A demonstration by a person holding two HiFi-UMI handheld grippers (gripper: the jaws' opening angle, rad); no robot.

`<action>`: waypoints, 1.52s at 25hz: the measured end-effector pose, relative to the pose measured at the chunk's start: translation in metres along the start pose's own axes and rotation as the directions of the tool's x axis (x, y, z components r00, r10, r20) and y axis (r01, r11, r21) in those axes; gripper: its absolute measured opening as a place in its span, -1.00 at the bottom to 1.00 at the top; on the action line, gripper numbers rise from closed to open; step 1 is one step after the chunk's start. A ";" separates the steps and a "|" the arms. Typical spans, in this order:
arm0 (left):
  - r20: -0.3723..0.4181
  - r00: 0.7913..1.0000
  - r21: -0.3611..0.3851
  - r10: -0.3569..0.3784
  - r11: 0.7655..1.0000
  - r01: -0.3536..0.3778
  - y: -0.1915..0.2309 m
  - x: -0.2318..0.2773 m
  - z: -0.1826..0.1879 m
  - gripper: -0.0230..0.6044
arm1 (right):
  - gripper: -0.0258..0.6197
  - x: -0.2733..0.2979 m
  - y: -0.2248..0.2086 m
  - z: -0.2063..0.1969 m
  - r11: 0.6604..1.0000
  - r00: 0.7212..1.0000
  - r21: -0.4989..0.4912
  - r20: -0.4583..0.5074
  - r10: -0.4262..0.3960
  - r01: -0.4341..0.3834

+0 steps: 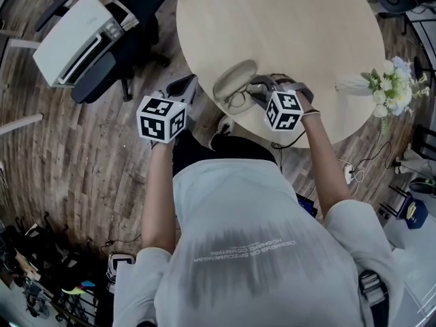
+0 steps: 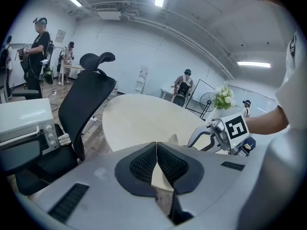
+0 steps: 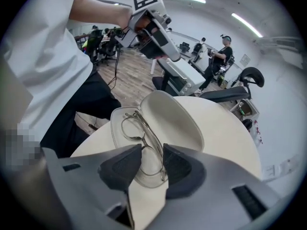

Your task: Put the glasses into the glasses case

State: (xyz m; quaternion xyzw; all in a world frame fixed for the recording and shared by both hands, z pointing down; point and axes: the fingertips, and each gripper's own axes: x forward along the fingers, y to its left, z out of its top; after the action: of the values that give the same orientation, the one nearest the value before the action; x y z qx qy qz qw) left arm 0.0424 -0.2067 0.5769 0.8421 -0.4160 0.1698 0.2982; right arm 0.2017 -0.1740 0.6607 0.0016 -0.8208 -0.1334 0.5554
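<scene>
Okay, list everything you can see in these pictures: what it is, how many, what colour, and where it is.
table: one, light beige, round, in front of the person
glasses case: one, cream, open, near the table's near edge
glasses: one pair, thin metal frame, lying in the case's lower half
flowers: one bunch, white with green leaves, at the table's right edge
office chair: one, black, left of the table
appliance: one, white with knobs, beside the chair
floor: wood-look, brown-grey
people: several, across the room
left tongs: one, grey, jaws together and empty, held off the table's edge
right tongs: one, grey, jaws apart over the glasses in the case
</scene>
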 end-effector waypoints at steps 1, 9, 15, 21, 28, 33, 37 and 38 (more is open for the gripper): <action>-0.001 1.000 0.005 -0.007 1.000 0.007 -0.001 -0.001 0.002 -0.88 | -0.48 -0.003 -0.002 0.001 0.999 1.000 0.039 0.010 -0.014 0.013; -0.024 0.995 0.100 -0.101 0.990 0.103 -0.004 -0.005 0.035 -0.88 | -0.49 -0.049 -0.031 0.003 0.870 0.969 0.470 0.102 -0.224 0.152; -0.032 0.980 0.215 -0.197 0.956 0.199 -0.015 -0.004 0.072 -0.88 | -0.63 -0.104 -0.051 0.007 0.633 0.890 0.727 0.066 -0.451 0.267; -0.012 0.952 0.370 -0.304 0.884 0.287 -0.037 -0.004 0.121 -0.88 | -0.89 -0.169 -0.068 0.001 0.362 0.754 0.826 -0.109 -0.648 0.431; 0.038 0.908 0.491 -0.416 0.799 0.346 -0.060 -0.007 0.172 -0.88 | -0.92 -0.241 -0.068 0.008 0.116 0.577 0.819 -0.288 -0.764 0.562; 0.052 0.874 0.560 -0.483 0.739 0.375 -0.080 -0.016 0.195 -0.88 | -0.92 -0.279 -0.057 0.025 0.021 0.484 0.782 -0.364 -0.796 0.623; 0.039 0.837 0.618 -0.546 0.671 0.409 -0.102 -0.027 0.204 -0.88 | -0.92 -0.302 -0.041 0.040 -0.055 0.418 0.752 -0.424 -0.804 0.657; 0.035 0.827 0.629 -0.561 0.655 0.418 -0.106 -0.030 0.206 -0.88 | -0.92 -0.307 -0.037 0.045 -0.069 0.405 0.744 -0.436 -0.804 0.665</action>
State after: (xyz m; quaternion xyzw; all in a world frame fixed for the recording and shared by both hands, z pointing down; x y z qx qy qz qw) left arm 0.1175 -0.2703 0.3650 0.9860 -0.1278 0.1071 0.0029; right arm 0.2729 -0.1536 0.3576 0.7088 -0.6610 0.0128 0.2459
